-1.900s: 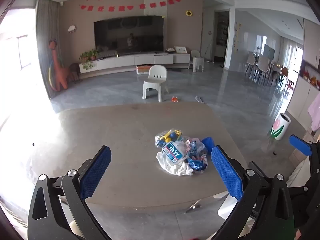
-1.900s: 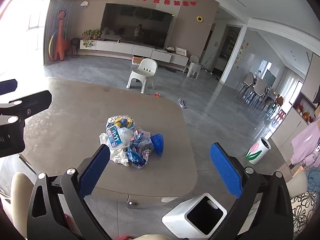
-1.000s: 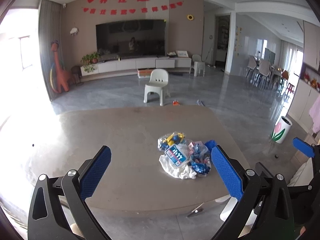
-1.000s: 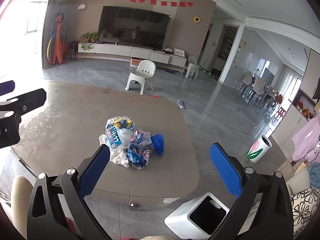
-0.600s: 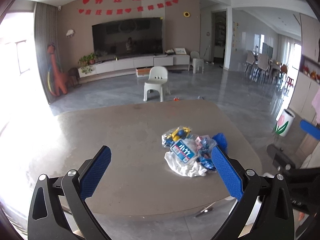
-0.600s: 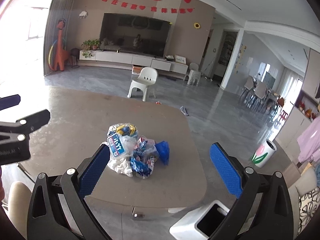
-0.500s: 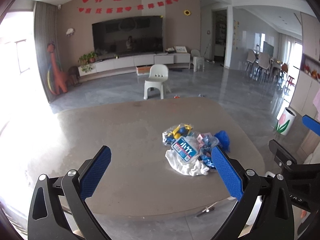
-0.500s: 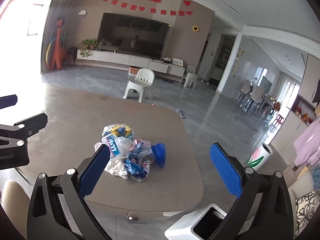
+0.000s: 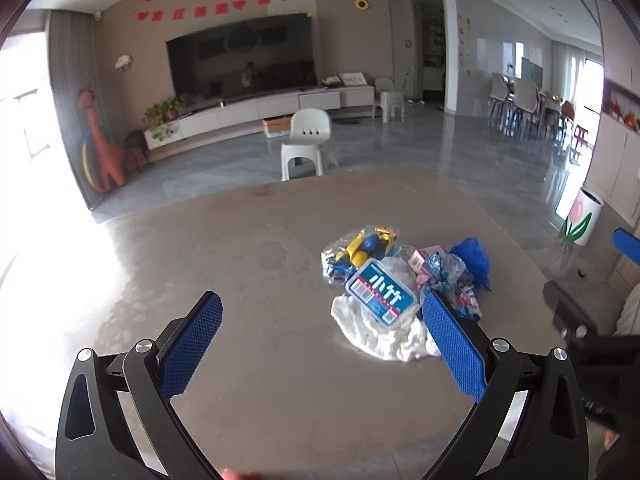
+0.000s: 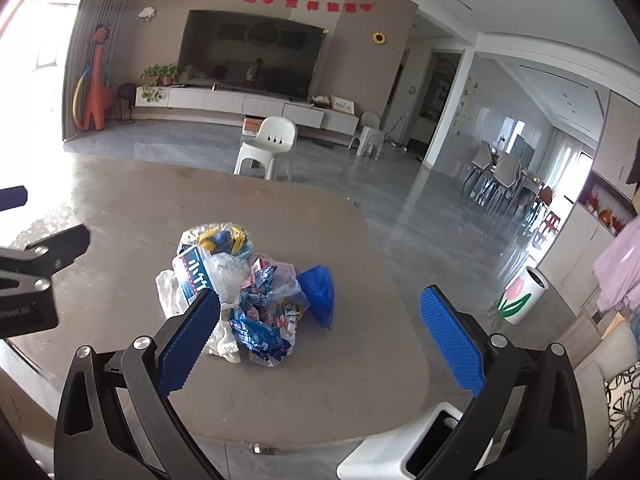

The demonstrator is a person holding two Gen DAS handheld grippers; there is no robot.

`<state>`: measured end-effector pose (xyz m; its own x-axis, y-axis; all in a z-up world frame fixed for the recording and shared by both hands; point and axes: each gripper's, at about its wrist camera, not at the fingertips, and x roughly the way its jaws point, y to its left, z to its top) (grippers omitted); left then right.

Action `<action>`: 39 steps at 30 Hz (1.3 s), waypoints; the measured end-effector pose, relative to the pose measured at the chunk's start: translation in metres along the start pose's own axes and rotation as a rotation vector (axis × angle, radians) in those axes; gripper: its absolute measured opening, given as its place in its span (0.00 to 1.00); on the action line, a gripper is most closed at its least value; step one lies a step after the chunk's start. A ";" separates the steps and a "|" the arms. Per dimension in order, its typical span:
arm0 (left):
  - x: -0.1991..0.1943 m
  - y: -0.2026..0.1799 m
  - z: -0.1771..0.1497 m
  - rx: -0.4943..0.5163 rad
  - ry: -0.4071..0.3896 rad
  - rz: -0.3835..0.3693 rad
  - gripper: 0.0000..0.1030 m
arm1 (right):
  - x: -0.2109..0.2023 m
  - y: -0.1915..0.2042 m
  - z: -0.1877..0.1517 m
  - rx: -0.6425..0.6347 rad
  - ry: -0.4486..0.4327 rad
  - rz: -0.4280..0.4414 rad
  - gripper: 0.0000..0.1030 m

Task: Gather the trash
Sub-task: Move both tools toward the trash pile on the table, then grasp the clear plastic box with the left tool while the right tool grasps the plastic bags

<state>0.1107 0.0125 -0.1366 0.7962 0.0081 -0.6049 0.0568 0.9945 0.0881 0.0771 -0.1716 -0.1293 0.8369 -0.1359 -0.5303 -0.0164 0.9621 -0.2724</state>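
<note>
A pile of trash [image 9: 400, 288] lies on the brown table [image 9: 248, 272]: clear bags, a blue-labelled plastic box [image 9: 380, 292], white tissue, a blue bag [image 9: 470, 258]. My left gripper [image 9: 320, 344] is open and empty, above the table, with the pile just beyond its right finger. My right gripper [image 10: 320, 336] is open and empty, and the pile [image 10: 244, 284] lies beyond its left finger. A white bin [image 10: 416, 448] with a dark opening stands below the table's near edge.
A white plastic chair [image 9: 306, 142] stands beyond the table's far edge. A white tulip-printed bin [image 10: 520, 300] stands on the floor at right. A TV wall and cabinet are far back. Dining chairs [image 10: 500, 176] stand at far right.
Both grippers have moved forward over the table toward the trash pile, which now looks larger and closer. Both stay open and empty.
</note>
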 end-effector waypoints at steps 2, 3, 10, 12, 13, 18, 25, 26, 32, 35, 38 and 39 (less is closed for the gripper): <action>0.019 -0.002 0.001 0.000 0.013 -0.024 0.95 | 0.013 0.005 -0.003 -0.014 0.008 0.001 0.97; 0.030 -0.003 0.001 -0.005 0.024 -0.036 0.95 | 0.022 0.007 -0.005 -0.015 0.014 0.005 0.97; 0.101 -0.014 -0.003 -0.013 0.091 -0.089 0.95 | 0.067 0.011 -0.023 0.020 0.052 0.053 0.97; 0.118 -0.019 -0.005 0.002 0.098 -0.086 0.95 | 0.080 0.014 -0.027 0.025 0.063 0.061 0.97; 0.125 -0.021 -0.006 0.003 0.103 -0.089 0.95 | 0.085 0.014 -0.028 0.032 0.068 0.068 0.97; 0.158 -0.027 -0.011 -0.002 0.139 -0.102 0.95 | 0.108 0.016 -0.041 0.082 0.081 0.087 0.97; 0.189 -0.033 -0.018 -0.015 0.218 -0.143 0.96 | 0.136 0.013 -0.057 0.152 0.132 0.111 0.89; 0.193 -0.034 -0.019 -0.024 0.228 -0.151 0.95 | 0.140 0.010 -0.059 0.160 0.141 0.113 0.89; 0.207 -0.045 -0.021 -0.040 0.266 -0.182 0.95 | 0.150 -0.002 -0.069 0.193 0.160 0.130 0.89; 0.214 -0.049 -0.023 -0.047 0.291 -0.202 0.95 | 0.159 -0.002 -0.073 0.205 0.180 0.154 0.89; 0.221 -0.052 -0.024 -0.051 0.309 -0.217 0.95 | 0.163 -0.002 -0.076 0.215 0.200 0.187 0.89; 0.223 -0.053 -0.024 -0.048 0.313 -0.219 0.95 | 0.164 -0.002 -0.077 0.219 0.204 0.197 0.89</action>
<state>0.2708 -0.0357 -0.2950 0.5455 -0.1809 -0.8183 0.1708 0.9799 -0.1028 0.1721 -0.2141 -0.2777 0.7026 0.0344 -0.7107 -0.0309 0.9994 0.0178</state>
